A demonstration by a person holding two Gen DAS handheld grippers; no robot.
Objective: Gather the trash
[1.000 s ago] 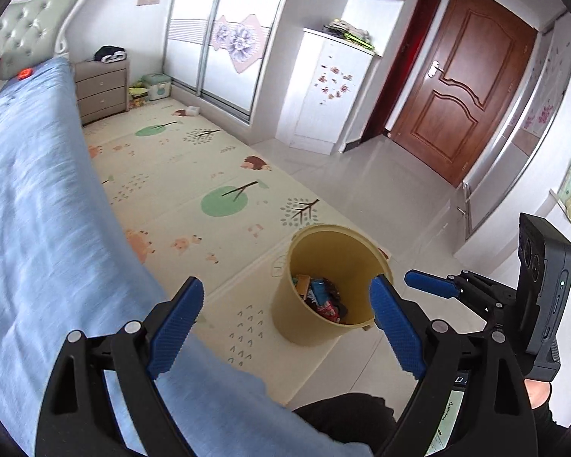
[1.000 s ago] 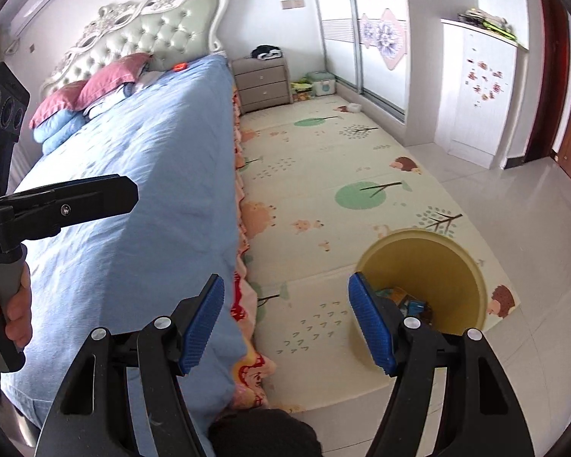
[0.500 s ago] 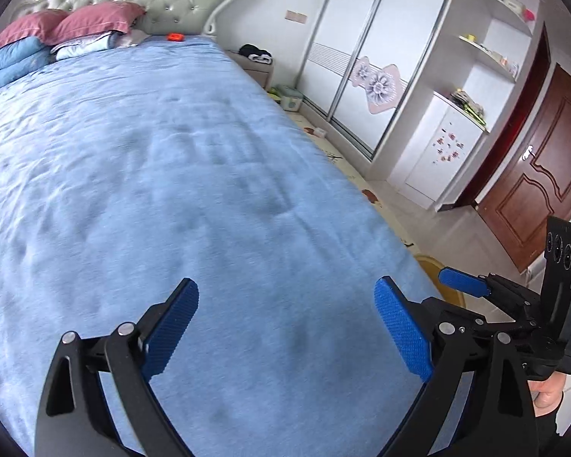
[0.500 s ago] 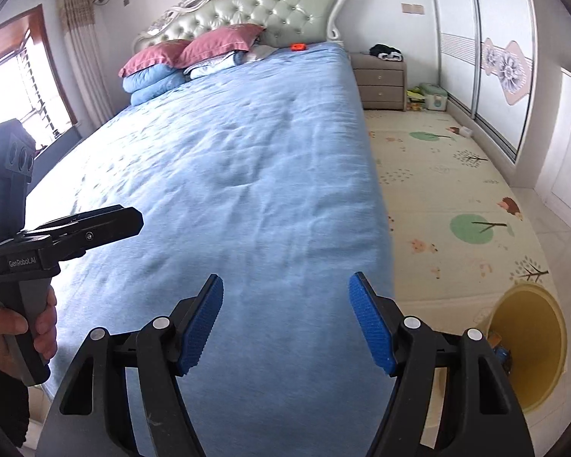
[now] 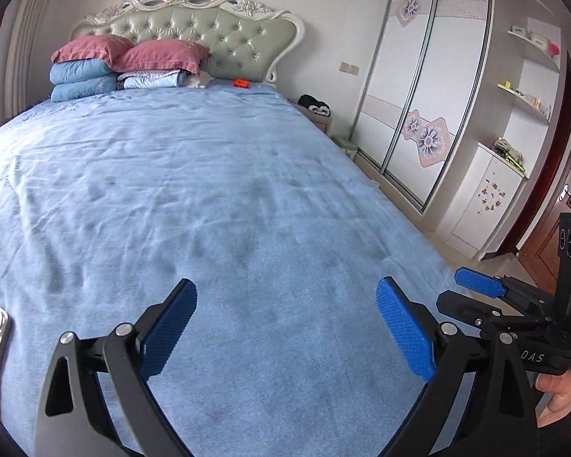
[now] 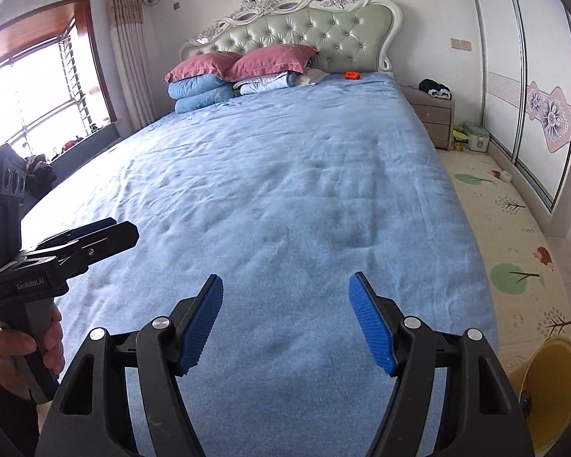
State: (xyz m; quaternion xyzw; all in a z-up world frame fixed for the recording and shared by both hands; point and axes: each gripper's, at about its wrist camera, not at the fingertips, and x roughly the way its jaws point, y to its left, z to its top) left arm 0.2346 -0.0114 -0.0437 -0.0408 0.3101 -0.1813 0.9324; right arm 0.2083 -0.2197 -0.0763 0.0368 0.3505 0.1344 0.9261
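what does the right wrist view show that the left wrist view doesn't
Only the right wrist view shows the yellow trash bin on the floor beside the bed, the window, and the patterned play mat.
Only the left wrist view shows the brown door and the wall shelves.
Both show the blue bed, the small orange item near the headboard, and both grippers open and empty: left gripper, right gripper.
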